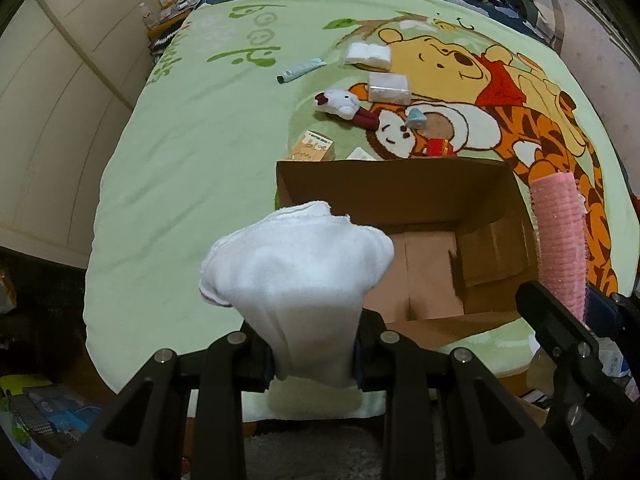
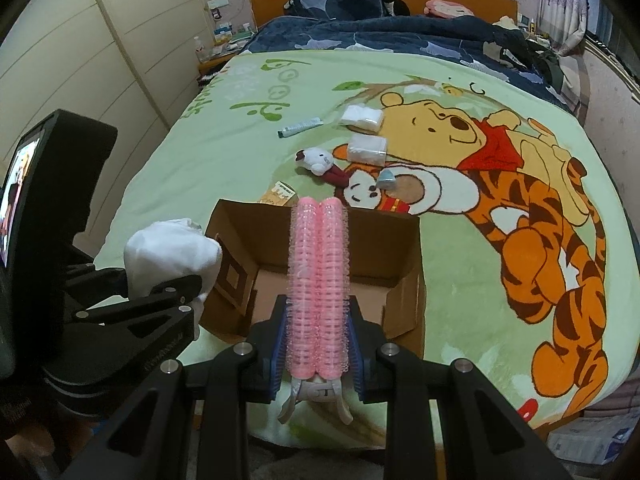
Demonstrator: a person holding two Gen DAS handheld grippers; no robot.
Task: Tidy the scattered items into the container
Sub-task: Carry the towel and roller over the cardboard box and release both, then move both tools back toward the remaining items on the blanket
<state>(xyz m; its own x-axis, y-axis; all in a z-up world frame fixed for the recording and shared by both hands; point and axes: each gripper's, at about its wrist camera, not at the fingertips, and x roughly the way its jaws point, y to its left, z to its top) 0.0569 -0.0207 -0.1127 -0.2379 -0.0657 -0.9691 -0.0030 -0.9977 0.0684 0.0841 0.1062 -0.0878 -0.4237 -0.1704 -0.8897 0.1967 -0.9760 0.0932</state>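
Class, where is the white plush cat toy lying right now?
The white plush cat toy lies on the green blanket beyond the cardboard box, between the toothpaste tube and the tissue pack.

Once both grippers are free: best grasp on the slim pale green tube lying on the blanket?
Grip the slim pale green tube mid-body, coming from above, fingers across its narrow width. It lies flat on the green cartoon blanket, long axis running diagonally, dark cap at the lower left, with open blanket on both long sides.

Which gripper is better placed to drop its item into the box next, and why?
Right. The right gripper holds the pink rollers directly over the open box, while the left gripper holds its white cloth outside the box's left wall.
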